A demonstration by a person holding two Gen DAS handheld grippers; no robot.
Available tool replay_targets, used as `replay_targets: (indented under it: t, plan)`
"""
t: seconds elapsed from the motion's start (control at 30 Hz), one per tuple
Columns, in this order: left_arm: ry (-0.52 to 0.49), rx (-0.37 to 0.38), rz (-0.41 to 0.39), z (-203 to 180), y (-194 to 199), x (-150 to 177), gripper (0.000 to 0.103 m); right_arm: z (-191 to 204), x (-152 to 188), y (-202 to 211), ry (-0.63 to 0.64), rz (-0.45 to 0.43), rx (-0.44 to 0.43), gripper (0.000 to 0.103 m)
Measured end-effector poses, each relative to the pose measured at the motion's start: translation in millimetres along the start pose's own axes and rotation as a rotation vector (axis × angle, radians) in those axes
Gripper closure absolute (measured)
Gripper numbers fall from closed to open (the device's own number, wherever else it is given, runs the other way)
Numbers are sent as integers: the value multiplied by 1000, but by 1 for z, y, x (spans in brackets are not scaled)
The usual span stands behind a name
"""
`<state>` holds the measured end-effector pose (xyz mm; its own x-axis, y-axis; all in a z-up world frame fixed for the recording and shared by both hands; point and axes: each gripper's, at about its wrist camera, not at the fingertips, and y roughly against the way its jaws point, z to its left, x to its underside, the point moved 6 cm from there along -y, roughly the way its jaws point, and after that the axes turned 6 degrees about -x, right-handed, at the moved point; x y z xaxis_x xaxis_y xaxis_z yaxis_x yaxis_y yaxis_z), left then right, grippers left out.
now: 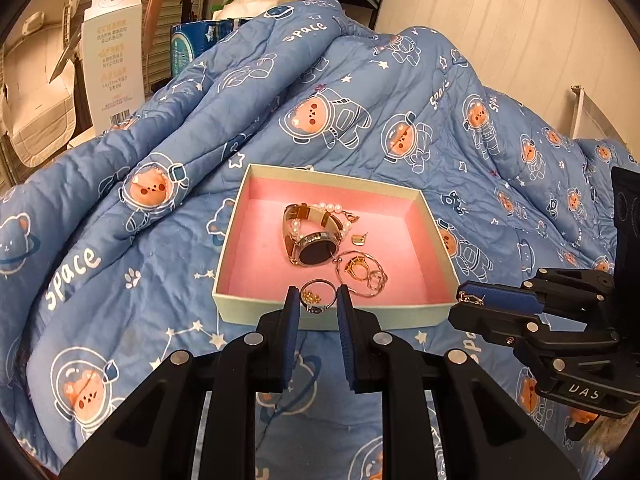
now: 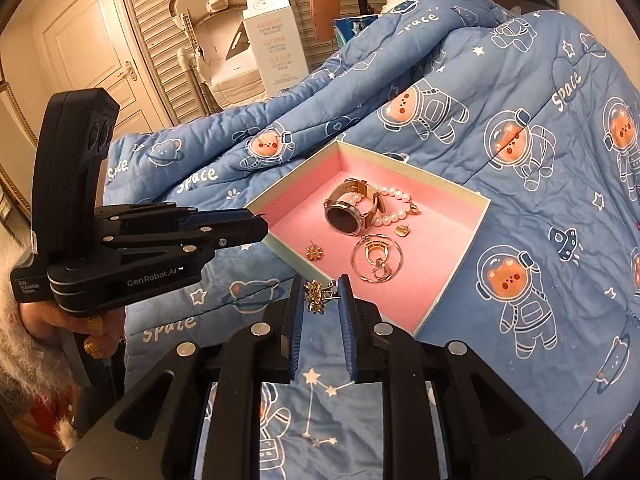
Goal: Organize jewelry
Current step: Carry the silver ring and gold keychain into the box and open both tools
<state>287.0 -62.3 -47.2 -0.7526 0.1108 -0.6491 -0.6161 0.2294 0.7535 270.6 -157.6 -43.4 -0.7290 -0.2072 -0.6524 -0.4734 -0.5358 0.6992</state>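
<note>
Left gripper [image 1: 318,300] clamps a ring [image 1: 318,295], right gripper [image 2: 320,294] clamps a gold flower earring [image 2: 316,296]; beyond both, the pink-lined box [image 1: 320,316] holds a watch [image 1: 316,250], nothing between

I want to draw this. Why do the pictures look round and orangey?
Both wrist views are fisheye: dark rounded corners and a bulging blue astronaut-bear quilt. Warm indoor light tints the walls orange in both. In the right wrist view, the pink-lined jewelry box stays sharp.

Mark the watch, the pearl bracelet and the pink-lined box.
watch [image 2: 342,218], right wrist view, on its dark dial.
pearl bracelet [image 2: 394,193], right wrist view, on the bead strand behind the watch.
pink-lined box [image 1: 320,316], left wrist view, on its near outer wall.
</note>
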Motion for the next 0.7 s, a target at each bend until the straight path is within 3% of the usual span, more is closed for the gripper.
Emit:
replay_targets:
  t: [0.3,0.7]
  plan:
    - [-52,-30,93,1,-29,-14,85,-30,-14,-20,-16,50,46,85]
    - [-43,-45,236,3,-71,-22,85,-58,-31,-61,4,158,127,85]
